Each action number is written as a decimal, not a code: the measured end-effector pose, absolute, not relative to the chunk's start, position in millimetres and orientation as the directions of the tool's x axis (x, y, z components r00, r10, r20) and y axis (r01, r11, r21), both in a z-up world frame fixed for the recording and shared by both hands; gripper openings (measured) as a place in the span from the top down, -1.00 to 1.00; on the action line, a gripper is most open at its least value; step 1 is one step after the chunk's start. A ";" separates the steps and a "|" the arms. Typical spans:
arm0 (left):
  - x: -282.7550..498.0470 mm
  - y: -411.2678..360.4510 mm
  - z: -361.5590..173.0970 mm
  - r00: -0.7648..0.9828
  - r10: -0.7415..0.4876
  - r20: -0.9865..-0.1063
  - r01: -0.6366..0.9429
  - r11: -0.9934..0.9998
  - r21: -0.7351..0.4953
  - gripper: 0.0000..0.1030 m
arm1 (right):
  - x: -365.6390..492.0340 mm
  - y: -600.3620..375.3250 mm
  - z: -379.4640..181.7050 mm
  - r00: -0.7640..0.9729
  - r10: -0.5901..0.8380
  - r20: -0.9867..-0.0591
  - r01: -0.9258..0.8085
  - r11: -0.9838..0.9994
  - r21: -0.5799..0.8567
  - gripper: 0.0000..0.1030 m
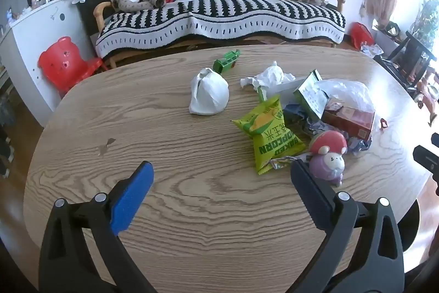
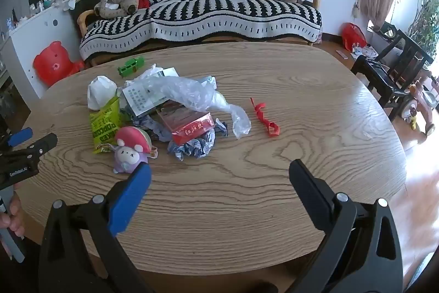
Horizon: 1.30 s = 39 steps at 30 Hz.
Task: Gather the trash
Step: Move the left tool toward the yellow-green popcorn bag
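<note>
1. Trash is lying in a loose heap on the wooden table [image 1: 170,210], toward the side between the two grippers: a green popcorn bag [image 1: 267,132], a red carton [image 1: 348,120], crumpled clear plastic [image 2: 189,92], a green-and-white packet [image 1: 310,96], blue crumpled wrappers [image 2: 192,146] and a white tissue wad [image 1: 270,76].
2. A knotted white bag [image 1: 210,92] is sitting just beside the heap, and a red ribbon scrap [image 2: 264,118] is lying apart on the far side of it.
3. A mushroom-capped toy figure [image 1: 328,155] is standing at the near edge of the heap, touching the popcorn bag's corner; a green toy block [image 1: 226,61] is resting farther back. Neither is likely trash, so both are probably being left alone.
4. No bin is showing in either view, so the collecting place cannot be told.
5. The step in hand is appearing to be the first reach. Doing it well is meaning picking one loose, outer piece at a time, such as the popcorn bag, closing on a flat edge rather than the puffy middle, and keeping clear of the toy figure.
6. The left gripper [image 1: 222,184] is hovering above bare table with its jaws spread wide, holding and touching nothing.
7. The right gripper [image 2: 219,183] is likewise gaping fully, empty, above bare wood near the heap.
</note>
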State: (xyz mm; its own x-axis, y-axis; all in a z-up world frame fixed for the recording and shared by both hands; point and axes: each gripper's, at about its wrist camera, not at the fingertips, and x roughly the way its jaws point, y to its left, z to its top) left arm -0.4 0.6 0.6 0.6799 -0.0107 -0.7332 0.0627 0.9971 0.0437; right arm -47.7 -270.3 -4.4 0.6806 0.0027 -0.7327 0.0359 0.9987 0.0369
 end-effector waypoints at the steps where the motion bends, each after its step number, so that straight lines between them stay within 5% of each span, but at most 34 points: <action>1: -0.3 0.5 0.5 0.678 -0.009 -0.735 0.064 0.997 0.046 -0.89 | -47.7 -270.0 -4.4 0.681 0.000 -0.732 0.035 0.999 0.032 -0.89; 39: 0.3 0.3 0.0 0.674 -0.009 -0.739 0.059 0.997 0.041 -0.89 | -47.5 -267.8 -2.9 0.681 0.008 -0.732 0.032 0.999 0.041 -0.89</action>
